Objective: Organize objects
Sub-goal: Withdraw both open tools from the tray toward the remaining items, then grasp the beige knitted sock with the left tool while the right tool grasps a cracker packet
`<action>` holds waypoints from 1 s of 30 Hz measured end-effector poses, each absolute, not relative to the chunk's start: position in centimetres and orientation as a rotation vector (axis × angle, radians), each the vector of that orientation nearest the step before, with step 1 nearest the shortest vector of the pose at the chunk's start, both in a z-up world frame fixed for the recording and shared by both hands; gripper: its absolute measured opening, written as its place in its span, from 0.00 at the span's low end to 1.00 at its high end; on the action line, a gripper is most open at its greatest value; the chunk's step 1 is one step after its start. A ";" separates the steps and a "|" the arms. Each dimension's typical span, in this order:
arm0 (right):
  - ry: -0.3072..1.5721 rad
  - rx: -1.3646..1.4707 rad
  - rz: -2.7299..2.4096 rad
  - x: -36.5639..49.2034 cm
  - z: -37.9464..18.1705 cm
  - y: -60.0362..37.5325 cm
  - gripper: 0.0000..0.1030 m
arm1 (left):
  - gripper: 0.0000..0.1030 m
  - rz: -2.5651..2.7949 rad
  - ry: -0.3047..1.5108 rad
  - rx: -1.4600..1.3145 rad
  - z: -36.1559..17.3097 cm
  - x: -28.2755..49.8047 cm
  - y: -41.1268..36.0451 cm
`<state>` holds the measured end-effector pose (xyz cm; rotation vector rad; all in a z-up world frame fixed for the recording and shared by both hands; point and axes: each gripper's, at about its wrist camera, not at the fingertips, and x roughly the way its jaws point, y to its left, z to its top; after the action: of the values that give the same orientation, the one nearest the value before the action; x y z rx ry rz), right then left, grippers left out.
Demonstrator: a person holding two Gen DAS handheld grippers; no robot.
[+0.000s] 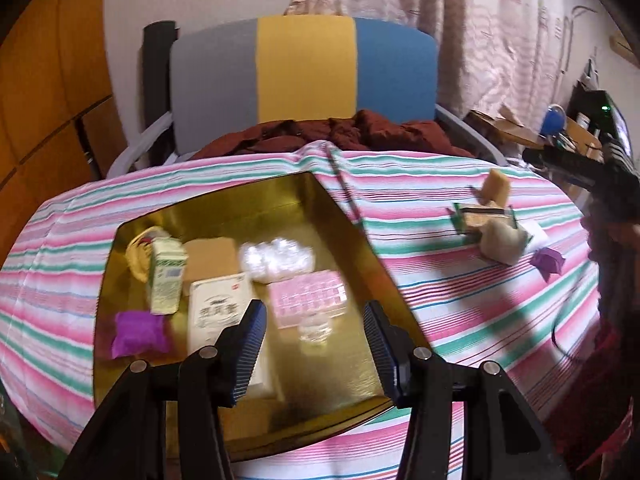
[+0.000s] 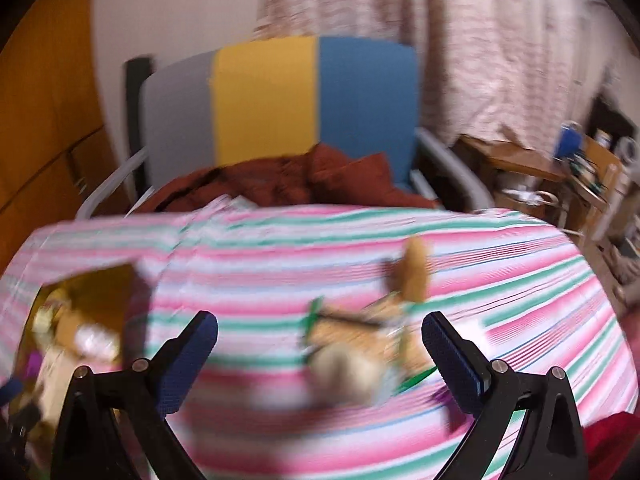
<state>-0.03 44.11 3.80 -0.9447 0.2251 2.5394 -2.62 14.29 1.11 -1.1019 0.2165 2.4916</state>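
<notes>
Gold-lined shallow tray (image 1: 344,216) on striped cloth holds sorted packets; both my left gripper (image 1: 314,344) and right gripper (image 2: 320,356) hang open and empty, next fetching, I judge, the loose tan-and-green pile (image 2: 360,344) well apart.

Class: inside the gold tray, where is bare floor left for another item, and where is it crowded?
Bare: gold tray far end beyond the clear packet, and near-right corner beside the pink blister pack. Crowded: left side, around the white box.
</notes>
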 end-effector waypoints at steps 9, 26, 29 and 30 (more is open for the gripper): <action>0.583 -0.773 2.305 3.2 1.5 57.1 1.00 | 0.50 2.351 0.273 -1.093 1.1 -3.7 21.1; 0.896 -0.767 2.268 5.1 0.3 60.2 1.00 | 0.77 2.043 0.308 -1.093 -3.1 -5.6 36.9; 0.903 -0.786 2.284 4.7 0.1 60.0 1.00 | 0.81 2.055 0.326 -1.069 -3.6 -5.9 38.7; 0.900 -0.790 2.290 4.6 0.1 59.9 1.00 | 0.82 2.070 0.330 -1.051 -3.7 -5.9 39.0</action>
<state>4.58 59.88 0.12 -0.7901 0.9001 2.2900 -5.94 39.04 -3.71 -1.0515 0.3300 2.0702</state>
